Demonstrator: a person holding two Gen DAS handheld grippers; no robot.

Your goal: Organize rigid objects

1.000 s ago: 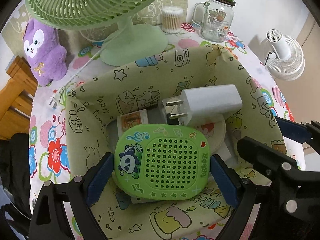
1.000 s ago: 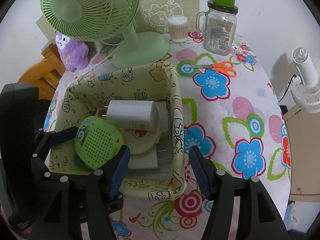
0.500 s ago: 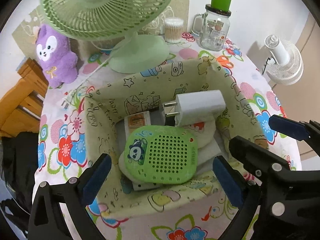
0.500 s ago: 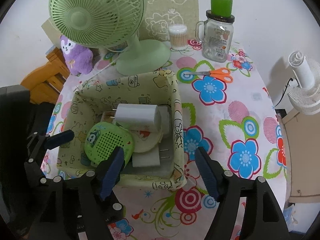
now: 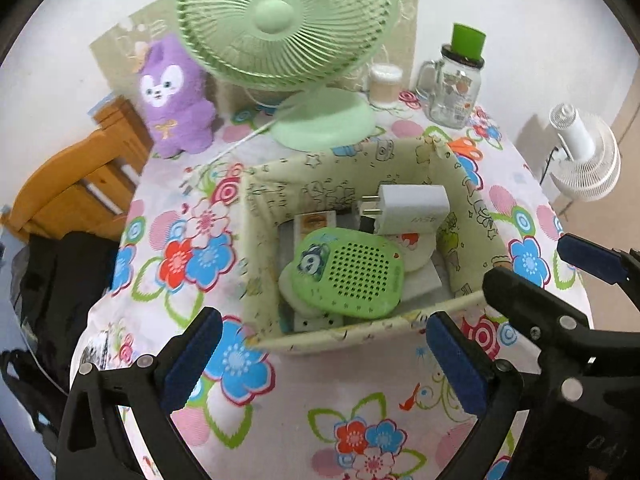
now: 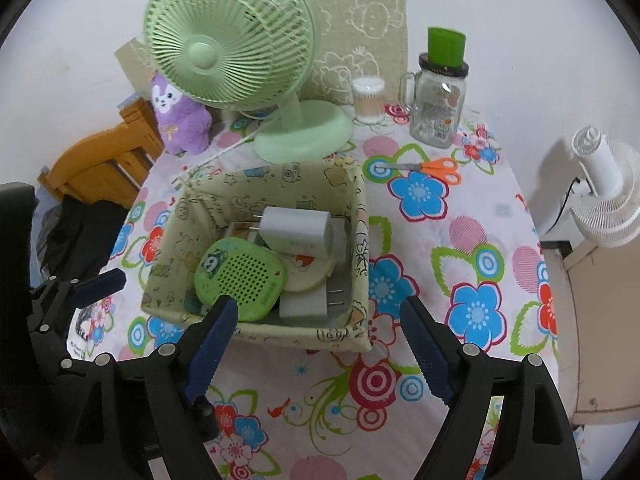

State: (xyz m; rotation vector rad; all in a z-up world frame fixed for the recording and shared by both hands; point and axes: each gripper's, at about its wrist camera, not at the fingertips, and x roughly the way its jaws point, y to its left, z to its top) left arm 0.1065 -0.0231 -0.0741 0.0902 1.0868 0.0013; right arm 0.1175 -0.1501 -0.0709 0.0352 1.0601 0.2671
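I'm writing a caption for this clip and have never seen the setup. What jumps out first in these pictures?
The big green fan towers at the back of the flowered tablecloth, with a purple plush toy beside it. In the middle sits a fabric basket holding a green panda speaker and a white charger. Orange-handled scissors lie behind the basket, near a glass jar.

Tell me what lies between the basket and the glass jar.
In the right wrist view, orange-handled scissors lie on the tablecloth between the basket and the jar.
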